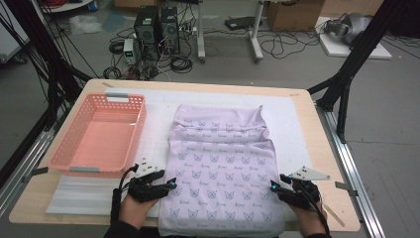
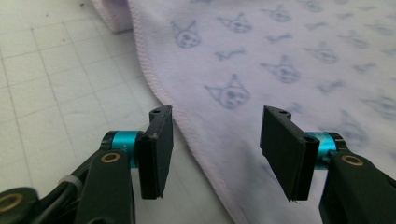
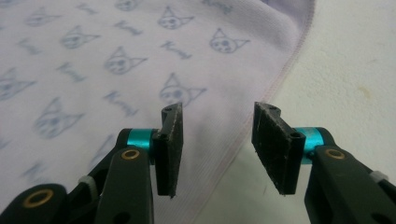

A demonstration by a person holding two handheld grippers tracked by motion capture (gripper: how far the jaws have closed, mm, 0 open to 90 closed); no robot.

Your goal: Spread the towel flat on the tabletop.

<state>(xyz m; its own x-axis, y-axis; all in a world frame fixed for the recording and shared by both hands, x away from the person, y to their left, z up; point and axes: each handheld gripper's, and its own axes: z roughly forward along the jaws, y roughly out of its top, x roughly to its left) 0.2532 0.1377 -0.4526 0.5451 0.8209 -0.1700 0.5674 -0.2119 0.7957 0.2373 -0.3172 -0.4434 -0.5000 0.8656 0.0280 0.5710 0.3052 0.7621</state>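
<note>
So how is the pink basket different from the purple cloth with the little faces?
The pink basket stands up with holey walls, while the purple cloth lies flat and soft. The basket is plain pink; the cloth is pale purple with printed faces. The basket sits off to the left, the cloth in the middle between both grippers. Both rest on the white mat.

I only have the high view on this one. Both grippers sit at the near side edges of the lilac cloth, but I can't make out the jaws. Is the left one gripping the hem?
Observer: No. In the left gripper view the left gripper has its jaws apart, with the cloth hem running between them, unpinched.
Operator: And the right?
Observer: The right gripper is open too, straddling the cloth's stitched hem without pressing it.
Operator: What's printed on the fabric?
Observer: Small cat-like faces with pointed ears, alternating with a short script word too blurred to read.
</note>
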